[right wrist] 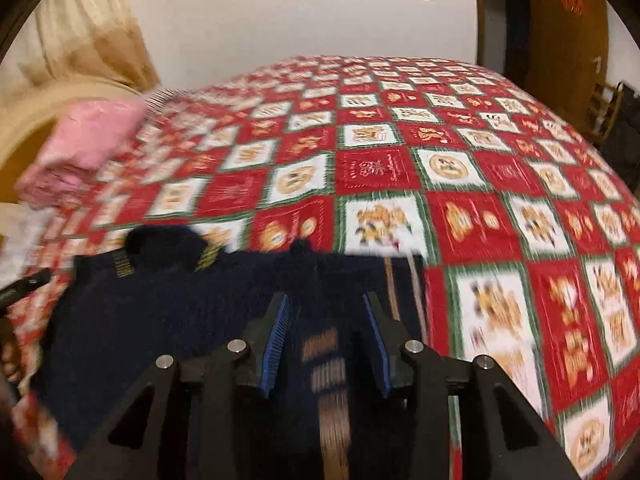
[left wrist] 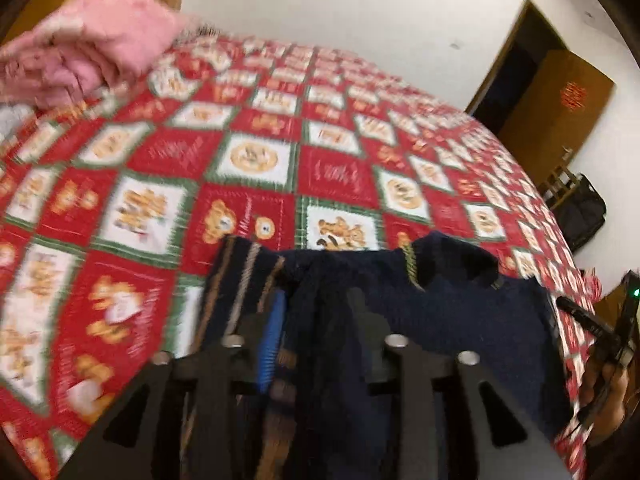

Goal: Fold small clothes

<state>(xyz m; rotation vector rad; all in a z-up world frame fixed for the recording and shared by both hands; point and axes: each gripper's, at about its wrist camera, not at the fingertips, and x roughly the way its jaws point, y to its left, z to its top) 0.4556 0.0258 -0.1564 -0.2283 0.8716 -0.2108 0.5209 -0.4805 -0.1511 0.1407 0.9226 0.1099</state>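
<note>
A small navy knit sweater (left wrist: 460, 320) with brown and tan stripes lies at the near edge of a bed; it also shows in the right wrist view (right wrist: 152, 308). My left gripper (left wrist: 316, 316) stands over its striped left part, fingers apart with dark fabric bunched between them; the grip is blurred. My right gripper (right wrist: 326, 312) is at the striped right part, blue pads (right wrist: 276, 340) spread wide with striped fabric lying between them. The right gripper's body also shows at the right edge of the left wrist view (left wrist: 616, 332).
The bed carries a red, white and green patchwork quilt (right wrist: 400, 168). A folded pink garment (left wrist: 88, 52) lies at the far left of the bed, also in the right wrist view (right wrist: 84, 140). A brown door (left wrist: 556, 96) and dark bag (left wrist: 584, 216) stand at right.
</note>
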